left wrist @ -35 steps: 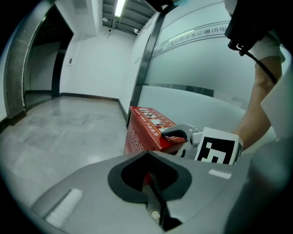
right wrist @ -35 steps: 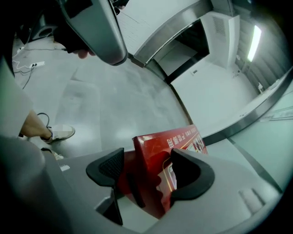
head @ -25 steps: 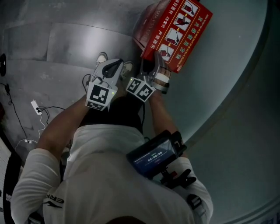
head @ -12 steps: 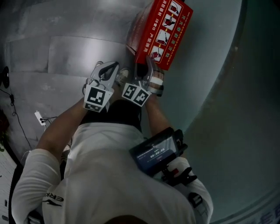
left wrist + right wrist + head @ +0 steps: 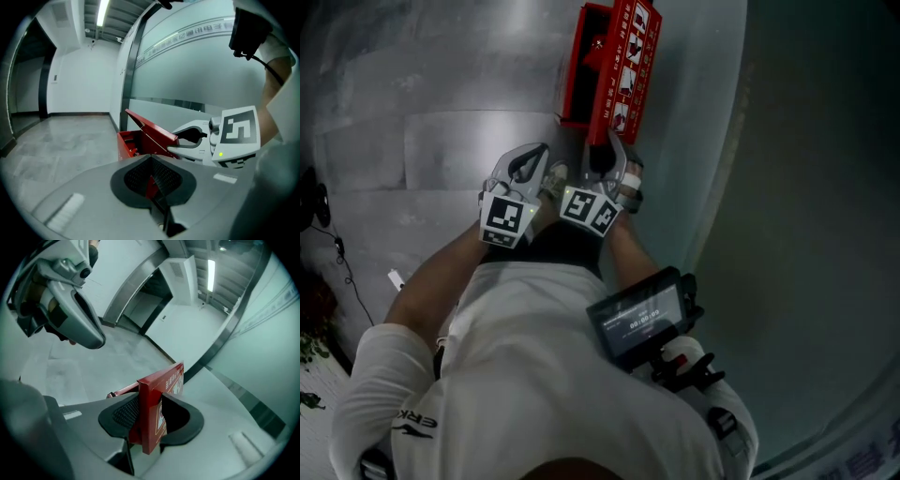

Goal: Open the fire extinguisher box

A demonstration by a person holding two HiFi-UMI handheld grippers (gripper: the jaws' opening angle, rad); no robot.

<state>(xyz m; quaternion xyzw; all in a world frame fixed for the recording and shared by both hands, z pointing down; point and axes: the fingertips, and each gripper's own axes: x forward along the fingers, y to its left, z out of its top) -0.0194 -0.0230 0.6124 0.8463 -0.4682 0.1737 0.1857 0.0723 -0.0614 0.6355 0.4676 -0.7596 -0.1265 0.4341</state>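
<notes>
The red fire extinguisher box (image 5: 579,80) stands on the floor against a frosted glass wall. Its lid (image 5: 624,66), printed with instruction pictures, is raised almost upright, and the inside shows. My right gripper (image 5: 606,152) is at the lid's near edge. In the right gripper view the lid (image 5: 161,390) stands between the pads (image 5: 123,414), and the jaws are closing on it from both sides. My left gripper (image 5: 532,161) hovers just left of it, shut and empty, pointing at the box (image 5: 127,144) and its lid (image 5: 152,127).
Grey floor tiles (image 5: 441,141) spread to the left of the box. The frosted glass wall (image 5: 787,187) runs along the right. A cable with a plug strip (image 5: 397,279) lies at the far left. A screen device (image 5: 642,319) hangs at the person's chest.
The lid has swung from a low tilt up to nearly upright, with the right gripper at its edge. Both grippers now sit closer to the box.
</notes>
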